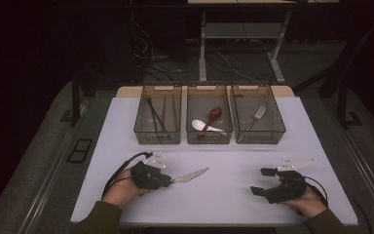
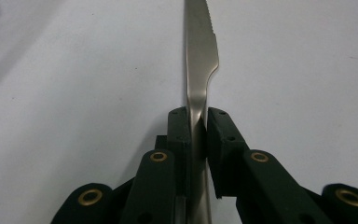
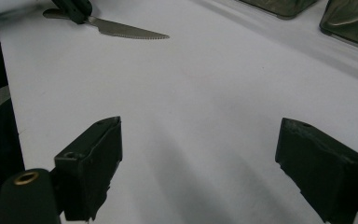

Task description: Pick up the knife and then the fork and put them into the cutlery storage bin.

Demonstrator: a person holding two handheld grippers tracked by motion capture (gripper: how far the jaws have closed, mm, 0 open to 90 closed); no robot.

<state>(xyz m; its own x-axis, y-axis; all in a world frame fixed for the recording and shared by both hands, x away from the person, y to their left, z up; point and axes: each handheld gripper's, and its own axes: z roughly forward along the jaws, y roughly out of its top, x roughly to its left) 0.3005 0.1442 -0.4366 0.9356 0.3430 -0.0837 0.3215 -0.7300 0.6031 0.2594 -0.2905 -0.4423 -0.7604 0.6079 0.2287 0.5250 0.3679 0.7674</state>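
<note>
From above, your left gripper [image 1: 168,179] is clenched on a table knife [image 1: 191,176] low over the white table [image 1: 233,195], blade pointing right toward your right gripper [image 1: 263,181], which rests well apart with its jaws spread and nothing between them. Three bins [image 1: 209,119] stand along the far edge. Along your left gripper [image 2: 197,122], both pads pinch the knife [image 2: 200,60] on edge, serrated tip ahead. From your right gripper [image 3: 198,149], wide-open jaws frame bare table, the knife [image 3: 128,30] far off.
</note>
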